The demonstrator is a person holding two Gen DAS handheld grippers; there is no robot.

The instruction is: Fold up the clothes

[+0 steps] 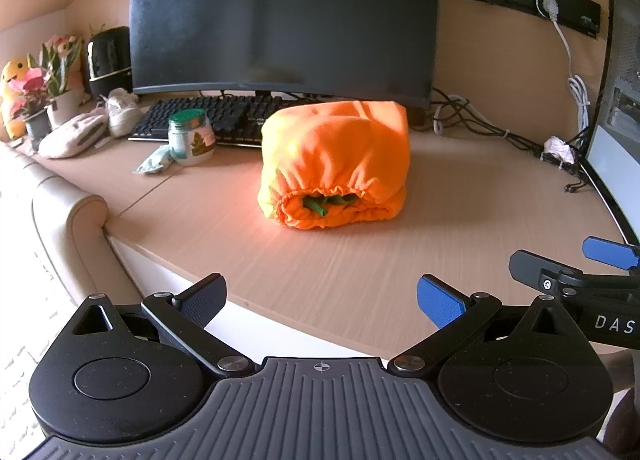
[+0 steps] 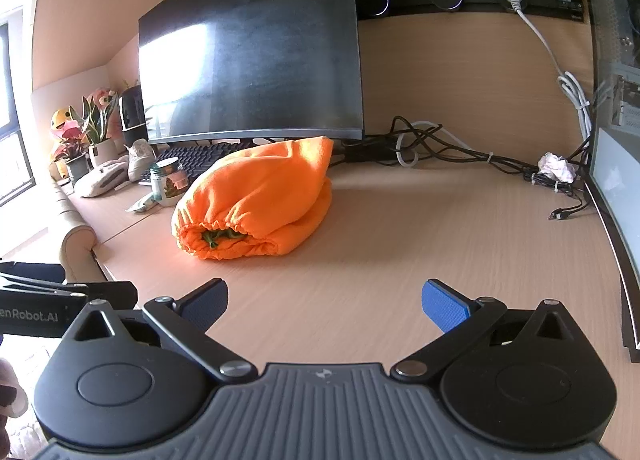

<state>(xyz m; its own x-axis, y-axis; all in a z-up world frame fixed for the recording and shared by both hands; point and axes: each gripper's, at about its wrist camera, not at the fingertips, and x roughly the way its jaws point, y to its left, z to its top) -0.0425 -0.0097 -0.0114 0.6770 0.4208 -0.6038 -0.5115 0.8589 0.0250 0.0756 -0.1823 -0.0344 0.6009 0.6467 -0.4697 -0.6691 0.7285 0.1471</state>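
Wood-grain laminate covers the pale tan surface (image 1: 360, 280), which carries everything. At its back stands a wide dark curved monitor (image 1: 284, 16), with a black keyboard (image 1: 216, 116) lying under its lower edge. In front of the monitor, near the middle of the surface, sits the folded orange fleece garment (image 1: 336, 164), a thick bundle with a gathered elastic hem facing the cameras and a bit of green cord showing in the opening. The left gripper (image 1: 320, 302) hovers over the near edge of the surface, well apart from the garment; its fingers (image 1: 438, 300) are spread wide and hold nothing. The right gripper (image 2: 325, 302) hangs beside it, fingers (image 2: 446, 306) likewise spread wide and empty. Left of the garment, just in front of the keyboard, stands a small glass jar with a green lid (image 1: 191, 136). A tangle of black and white cables (image 2: 432, 148) trails along the back right.
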